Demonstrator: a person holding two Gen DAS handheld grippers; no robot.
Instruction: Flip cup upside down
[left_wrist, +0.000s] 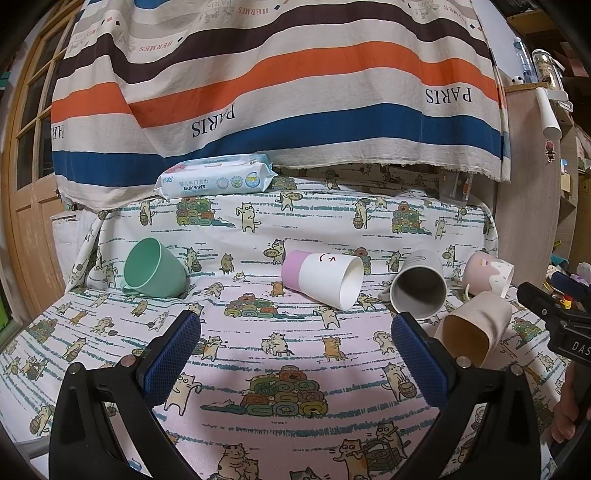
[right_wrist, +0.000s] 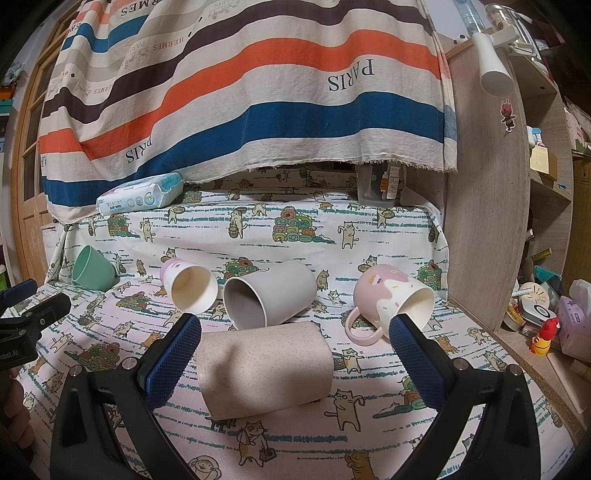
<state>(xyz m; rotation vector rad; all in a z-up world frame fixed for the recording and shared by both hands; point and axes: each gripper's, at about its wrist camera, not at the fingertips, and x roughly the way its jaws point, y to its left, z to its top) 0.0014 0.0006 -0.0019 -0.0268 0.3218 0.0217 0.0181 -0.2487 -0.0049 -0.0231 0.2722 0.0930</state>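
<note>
Beige speckled cup (right_wrist: 264, 369) lying on its side, long axis crosswise, right between the spread-open right hand-held gripper (right_wrist: 295, 332); left hand-held gripper (left_wrist: 295, 328) open too, farther off.

Even indoor light, moderately bright, from above. Soft shadows under jaws on the cloth (left_wrist: 295, 354). Sharp focus mid-frame. Heavy fisheye bending, black vignette at corners. No glare.
</note>
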